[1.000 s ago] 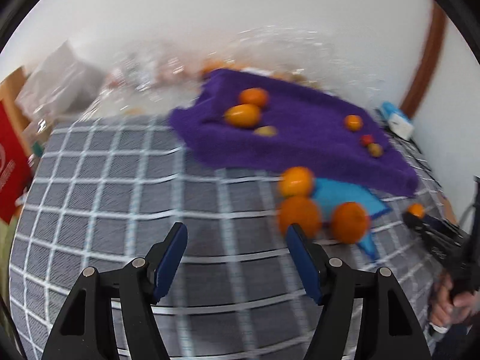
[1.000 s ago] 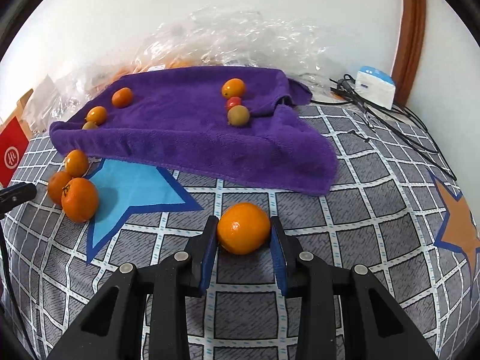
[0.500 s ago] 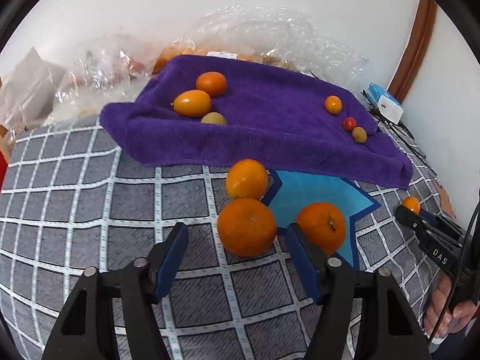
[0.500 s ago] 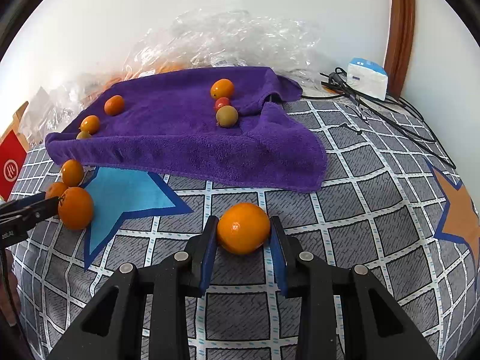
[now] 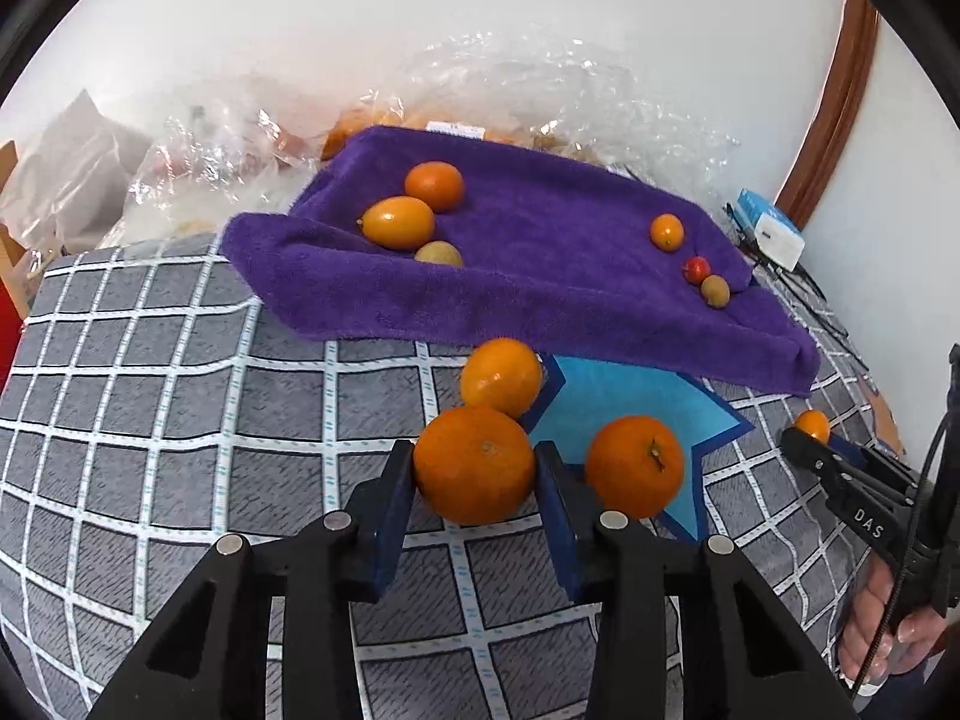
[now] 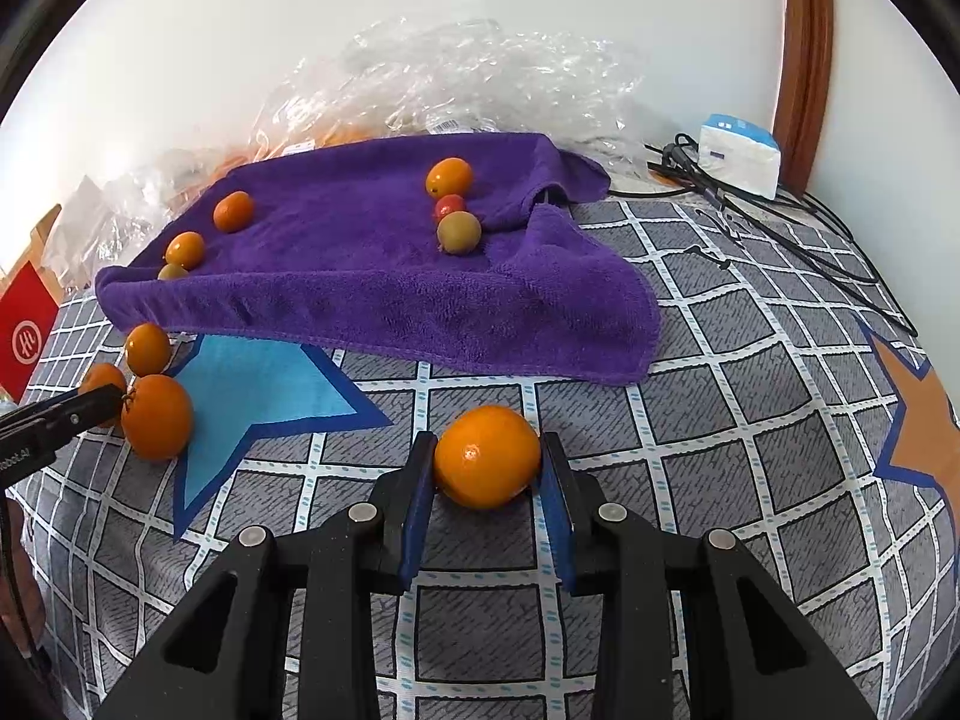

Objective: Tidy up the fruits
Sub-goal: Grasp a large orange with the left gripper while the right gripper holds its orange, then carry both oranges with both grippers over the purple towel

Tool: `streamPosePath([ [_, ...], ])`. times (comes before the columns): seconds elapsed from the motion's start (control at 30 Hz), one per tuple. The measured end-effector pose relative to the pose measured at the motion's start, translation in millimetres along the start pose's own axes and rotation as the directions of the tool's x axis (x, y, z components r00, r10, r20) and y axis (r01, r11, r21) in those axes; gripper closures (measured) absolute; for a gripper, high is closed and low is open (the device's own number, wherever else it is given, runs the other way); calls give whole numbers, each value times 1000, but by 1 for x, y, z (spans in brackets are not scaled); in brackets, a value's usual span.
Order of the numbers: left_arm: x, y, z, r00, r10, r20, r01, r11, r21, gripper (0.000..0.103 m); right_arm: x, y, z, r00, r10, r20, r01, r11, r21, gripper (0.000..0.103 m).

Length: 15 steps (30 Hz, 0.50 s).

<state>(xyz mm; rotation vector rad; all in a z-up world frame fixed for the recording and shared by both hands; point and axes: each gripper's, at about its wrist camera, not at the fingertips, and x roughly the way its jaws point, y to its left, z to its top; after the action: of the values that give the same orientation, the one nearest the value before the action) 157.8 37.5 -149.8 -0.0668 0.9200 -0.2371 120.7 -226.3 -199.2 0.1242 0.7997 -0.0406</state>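
My left gripper (image 5: 474, 474) is shut on a large orange (image 5: 474, 465) that rests on the grey checked cloth (image 5: 180, 420). Two more oranges lie beside it, one behind (image 5: 501, 378) and one to the right (image 5: 635, 466). My right gripper (image 6: 487, 462) is shut on another orange (image 6: 487, 456) on the cloth; it also shows at the right of the left wrist view (image 5: 810, 438). A purple towel (image 5: 540, 252) (image 6: 360, 264) behind carries several small fruits, among them a kumquat (image 5: 398, 222), a small red fruit (image 6: 450, 204) and a greenish one (image 6: 459, 232).
Crumpled clear plastic bags (image 6: 468, 78) lie behind the towel by the wall. A white and blue box (image 6: 741, 155) with black cables (image 6: 780, 228) sits at the back right. A red card (image 6: 27, 336) stands at the left edge. A blue star patch (image 6: 258, 384) lies between the oranges.
My left gripper has moved forward to the group of oranges and closed on the nearest one. My right gripper has kept hold of its orange, almost still.
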Motion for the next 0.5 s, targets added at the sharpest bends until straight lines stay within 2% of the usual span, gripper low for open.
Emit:
streamPosePath([
  [0.33,-32,12,4,999,3,51,-1,999,-32,65,-10,4,1,999,3,35,-3,1000,-9,70],
  [0.5,-45,14,10,996,12,84,-8,999,-38,65,-28,4,9,997,22,69,-22,1000,0,70],
])
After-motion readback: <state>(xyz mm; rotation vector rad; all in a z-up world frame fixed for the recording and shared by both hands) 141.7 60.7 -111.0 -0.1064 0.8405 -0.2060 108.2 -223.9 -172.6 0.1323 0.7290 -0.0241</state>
